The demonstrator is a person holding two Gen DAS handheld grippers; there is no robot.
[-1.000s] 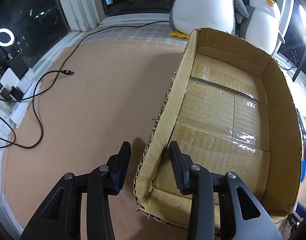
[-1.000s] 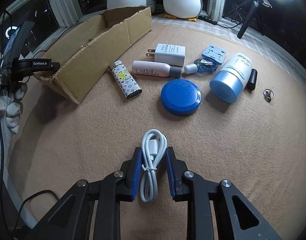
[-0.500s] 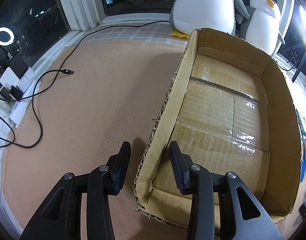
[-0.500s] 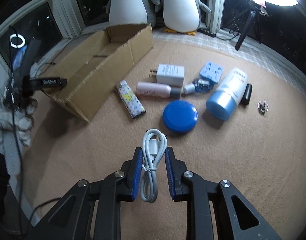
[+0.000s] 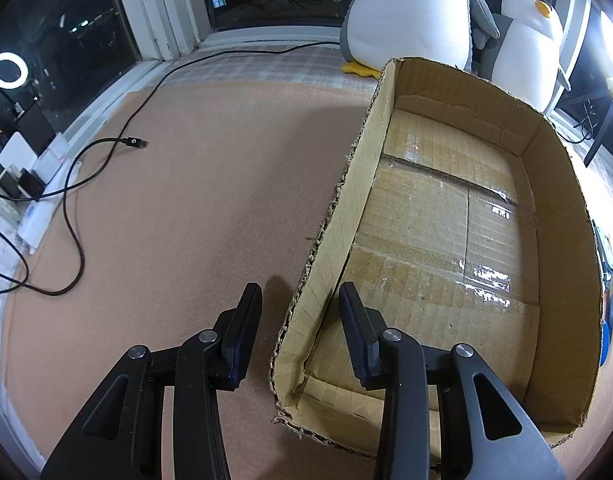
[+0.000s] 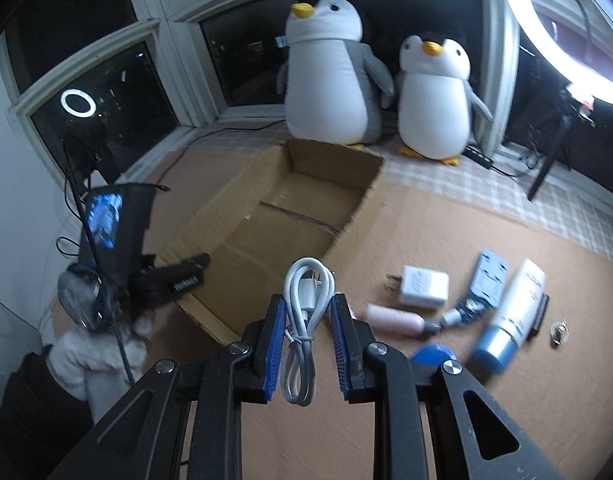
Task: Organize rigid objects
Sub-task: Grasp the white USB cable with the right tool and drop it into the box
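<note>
My right gripper (image 6: 306,300) is shut on a coiled white cable (image 6: 302,320) and holds it up off the mat. The open cardboard box (image 6: 358,216) lies just beyond it, nothing inside. In the left wrist view my left gripper (image 5: 298,312) stands open astride the box's left wall (image 5: 346,208) near its front corner, and the pads do not touch the cardboard. On the mat to the right lie a white charger (image 6: 424,286), a pink tube (image 6: 392,320), a blue round lid (image 6: 432,354) and a white bottle with a blue cap (image 6: 510,312).
Two plush penguins (image 6: 330,76) stand behind the box by the window. A black cable (image 5: 74,248) loops over the mat on the left, near a power strip (image 5: 38,216). A blue holder (image 6: 488,280), a black stick (image 6: 540,312) and a metal ring (image 6: 558,332) lie far right. A gloved hand (image 6: 94,356) holds the left gripper.
The right gripper has risen and tipped upward with the cable in it, so the box is now straight ahead. The left gripper has kept still at the box wall.
</note>
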